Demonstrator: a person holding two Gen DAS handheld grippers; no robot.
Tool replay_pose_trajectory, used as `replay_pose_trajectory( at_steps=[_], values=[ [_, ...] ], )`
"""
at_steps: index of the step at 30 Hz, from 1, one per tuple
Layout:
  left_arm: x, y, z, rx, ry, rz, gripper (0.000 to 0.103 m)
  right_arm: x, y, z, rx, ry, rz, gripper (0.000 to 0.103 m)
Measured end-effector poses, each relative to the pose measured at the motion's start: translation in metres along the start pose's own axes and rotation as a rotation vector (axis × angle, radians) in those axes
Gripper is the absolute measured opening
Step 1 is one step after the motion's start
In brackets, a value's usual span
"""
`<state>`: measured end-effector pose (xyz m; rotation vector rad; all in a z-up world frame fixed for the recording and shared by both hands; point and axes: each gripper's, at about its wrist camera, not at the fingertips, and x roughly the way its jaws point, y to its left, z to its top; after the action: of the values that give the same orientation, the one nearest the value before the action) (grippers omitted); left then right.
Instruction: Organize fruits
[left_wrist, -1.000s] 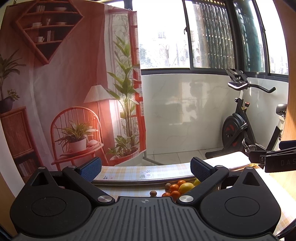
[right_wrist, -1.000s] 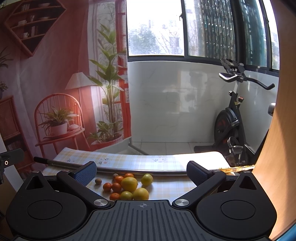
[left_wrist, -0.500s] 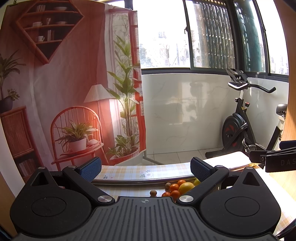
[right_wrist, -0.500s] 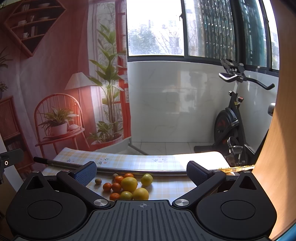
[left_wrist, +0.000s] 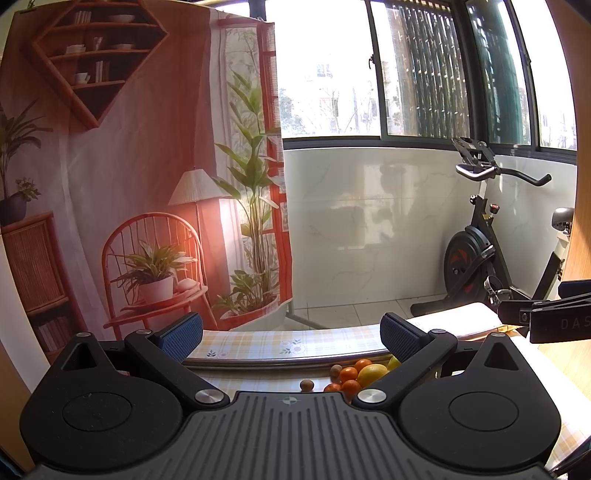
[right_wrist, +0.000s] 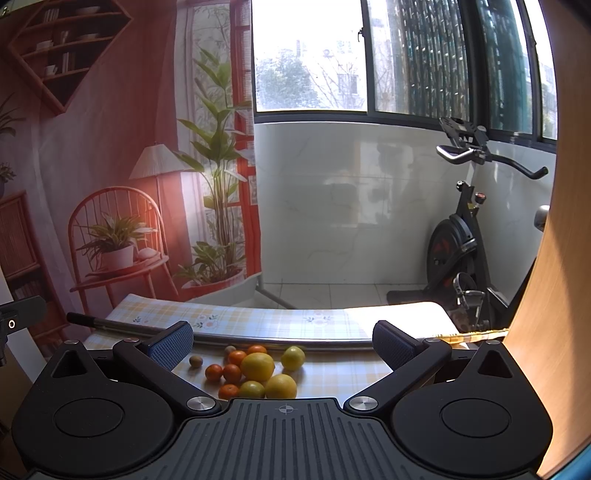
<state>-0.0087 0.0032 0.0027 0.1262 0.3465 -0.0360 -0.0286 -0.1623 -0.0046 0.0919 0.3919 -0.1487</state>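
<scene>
I hold both grippers level above the near edge of the table (right_wrist: 332, 373), which wears a yellow checked cloth. My left gripper (left_wrist: 291, 334) has its jaws spread wide with nothing between them, and my right gripper (right_wrist: 282, 341) is just as wide apart and empty. The fruit pile (right_wrist: 255, 371) sits on the cloth just past my right gripper's body, left of centre: small oranges on the left, larger yellow citrus on the right, touching one another. A small brown fruit (right_wrist: 195, 361) lies just left of the pile, apart from it. A metal bar (right_wrist: 258, 338) runs across the table just beyond the fruit. An exercise bike (right_wrist: 461, 254) stands far right, on the floor.
</scene>
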Motion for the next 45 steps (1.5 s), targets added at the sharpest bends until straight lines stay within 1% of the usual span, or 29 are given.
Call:
replay_pose_trajectory(
  at_steps=[8,11,16,20,24,28,30,32,34,37,40,42,45],
  values=[
    [0.003,0.003,0.000,-0.013,0.005,0.021,0.103,-0.001,-0.004,0.001,0.005,0.005,0.009,0.103],
    [0.008,0.005,-0.002,-0.016,0.015,0.028,0.103,0.005,-0.006,-0.003,0.010,0.011,0.014,0.103],
    [0.022,0.006,-0.008,-0.005,0.023,0.033,0.103,0.029,-0.007,-0.011,0.022,0.034,0.011,0.103],
    [0.043,0.014,-0.013,-0.026,0.044,0.023,0.103,0.053,-0.013,-0.021,0.015,0.039,-0.019,0.103],
    [0.066,0.028,-0.019,-0.058,0.055,0.049,0.103,0.083,-0.021,-0.033,0.024,0.048,-0.025,0.103],
    [0.089,0.046,-0.026,-0.127,0.049,0.067,0.103,0.112,-0.030,-0.044,0.041,0.063,-0.009,0.103],
    [0.101,0.052,-0.028,-0.160,0.061,0.071,0.103,0.128,-0.029,-0.051,0.035,0.066,0.010,0.103],
    [0.115,0.056,-0.031,-0.181,0.109,0.093,0.103,0.138,-0.029,-0.056,0.026,0.061,0.016,0.103],
    [0.127,0.057,-0.033,-0.181,0.145,0.112,0.103,0.150,-0.028,-0.061,0.012,0.055,0.020,0.103],
    [0.144,0.063,-0.041,-0.187,0.162,0.110,0.103,0.164,-0.027,-0.066,0.006,0.055,0.054,0.103],
    [0.157,0.065,-0.049,-0.210,0.173,0.100,0.103,0.176,-0.028,-0.073,0.013,0.074,0.078,0.103],
    [0.167,0.065,-0.053,-0.217,0.186,0.087,0.103,0.184,-0.028,-0.078,0.014,0.087,0.069,0.103],
    [0.183,0.063,-0.060,-0.212,0.194,0.055,0.103,0.199,-0.027,-0.086,-0.002,0.110,0.027,0.103]
  ],
)
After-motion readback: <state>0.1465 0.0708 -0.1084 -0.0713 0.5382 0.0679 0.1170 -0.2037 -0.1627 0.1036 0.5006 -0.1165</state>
